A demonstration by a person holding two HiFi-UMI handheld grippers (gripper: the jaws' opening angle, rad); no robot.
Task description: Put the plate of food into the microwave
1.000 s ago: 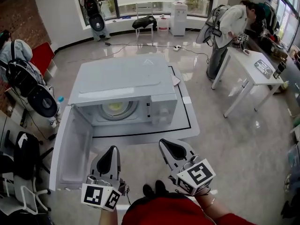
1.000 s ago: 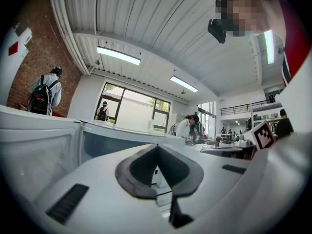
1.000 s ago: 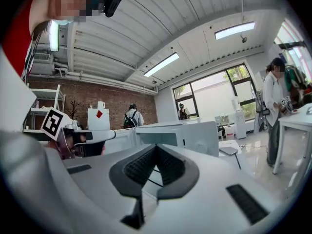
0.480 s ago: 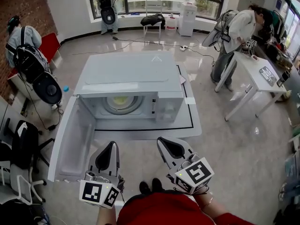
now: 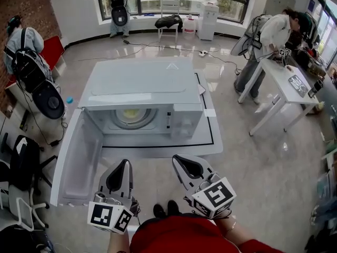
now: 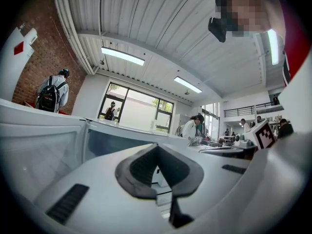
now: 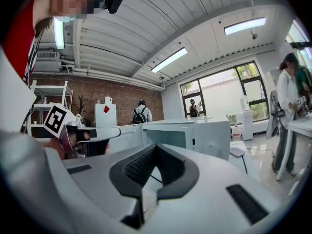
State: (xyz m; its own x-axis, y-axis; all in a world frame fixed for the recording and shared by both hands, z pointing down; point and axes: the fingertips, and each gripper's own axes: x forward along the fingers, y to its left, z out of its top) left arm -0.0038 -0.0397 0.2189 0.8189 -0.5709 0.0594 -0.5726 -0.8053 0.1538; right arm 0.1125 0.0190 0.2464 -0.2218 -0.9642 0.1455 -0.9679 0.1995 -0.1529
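Note:
The white microwave (image 5: 142, 88) stands on a low white table (image 5: 210, 141), its door (image 5: 79, 159) swung wide open to the left. Inside, on the turntable, lies the yellow plate of food (image 5: 131, 116). My left gripper (image 5: 120, 167) and right gripper (image 5: 184, 165) are held side by side close to my body, well short of the microwave. Both are shut with nothing between their pads. The left gripper view shows its closed jaws (image 6: 158, 167) before the microwave (image 6: 122, 140). The right gripper view shows its closed jaws (image 7: 155, 167) and the microwave (image 7: 195, 133).
A person bends over a white table (image 5: 284, 91) at the right. Other people with backpacks stand at the far windows and at the left. Black chairs (image 5: 21, 167) crowd the left edge. A water dispenser (image 5: 208, 15) stands at the back.
The head view has shifted slightly. Both grippers stay shut in about the same place, and the microwave door stays open.

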